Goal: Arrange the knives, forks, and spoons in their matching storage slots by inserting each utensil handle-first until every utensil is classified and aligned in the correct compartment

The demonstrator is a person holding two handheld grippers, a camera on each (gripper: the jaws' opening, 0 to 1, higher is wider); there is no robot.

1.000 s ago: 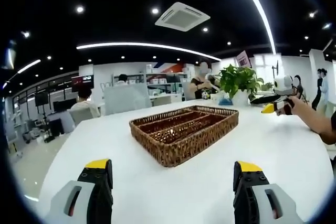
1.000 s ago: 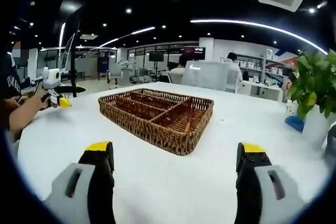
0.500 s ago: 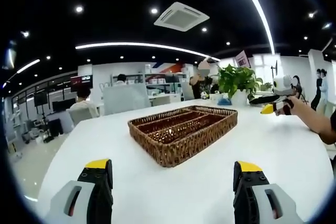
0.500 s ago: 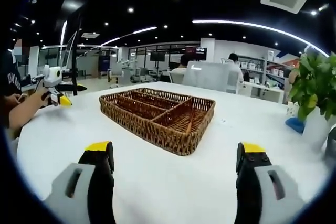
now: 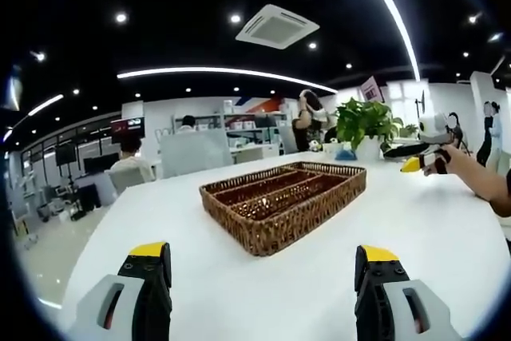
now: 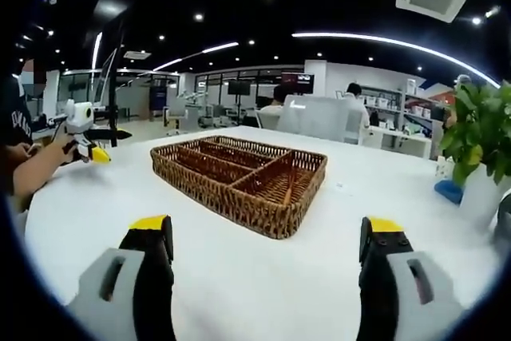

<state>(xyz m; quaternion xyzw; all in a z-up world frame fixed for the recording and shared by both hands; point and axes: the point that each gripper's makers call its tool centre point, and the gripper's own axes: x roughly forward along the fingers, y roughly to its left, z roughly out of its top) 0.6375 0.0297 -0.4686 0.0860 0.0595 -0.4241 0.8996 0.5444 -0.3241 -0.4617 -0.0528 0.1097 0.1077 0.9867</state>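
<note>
The wicker tray (image 5: 281, 205) sits alone near the middle of the white surface (image 5: 431, 237), its long dividers running away from the left gripper (image 5: 263, 265) and slantwise in the right gripper view. It lies well ahead of both tools. What lies in the compartments is too small to tell, and I can pick out no knife, fork or spoon on the surface around it, so the sorting looks not yet begun.

Both tools hover low over the surface with jaws wide apart and nothing between them: the left gripper faces one long side of the tray, the right gripper (image 6: 266, 265) faces a corner of it (image 6: 239, 184). A potted plant (image 6: 477, 145) stands off to the right gripper's side, near the surface edge.

The step in hand seems to be finding the first utensil. To do it well, each piece should be gripped near the head end, so the handle stays free to lead into the slot, and held in line with the dividers before lowering. The weave rim stands proud; a handle brought in too flat would likely catch on it.
</note>
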